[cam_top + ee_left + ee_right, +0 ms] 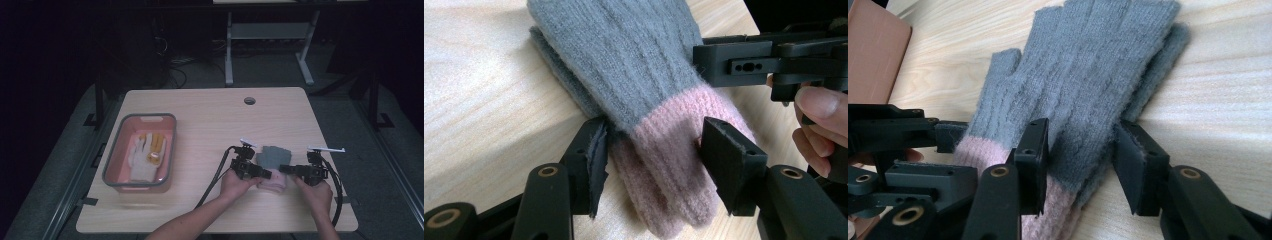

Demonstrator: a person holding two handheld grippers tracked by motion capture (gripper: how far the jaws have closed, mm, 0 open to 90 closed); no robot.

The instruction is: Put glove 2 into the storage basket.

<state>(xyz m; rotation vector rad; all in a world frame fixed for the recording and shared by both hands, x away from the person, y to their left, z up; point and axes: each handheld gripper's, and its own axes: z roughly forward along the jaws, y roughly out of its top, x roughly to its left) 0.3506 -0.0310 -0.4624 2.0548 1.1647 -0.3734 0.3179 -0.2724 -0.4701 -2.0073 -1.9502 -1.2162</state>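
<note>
A pair of grey knit gloves [273, 156] with pink cuffs [274, 183] lies stacked on the wooden table [210, 125], near its front right. My left gripper [267, 174] comes in from the left. Its jaws [656, 150] pinch the pink cuff [669, 150] from both sides. My right gripper [285, 170] comes in from the right. In its own view the right gripper [1080, 155] clamps the grey glove [1083, 85] just above the cuff, one jaw over the fabric and one at its edge. The two grippers nearly meet, and the right gripper's jaw [744, 62] sits just past the cuff.
A pink bin with a grey rim [145, 116] stands on the left of the table and holds a white and yellow work glove [145, 155]. A cable hole [249, 100] is near the far edge. Black cables trail from both grippers toward the front edge.
</note>
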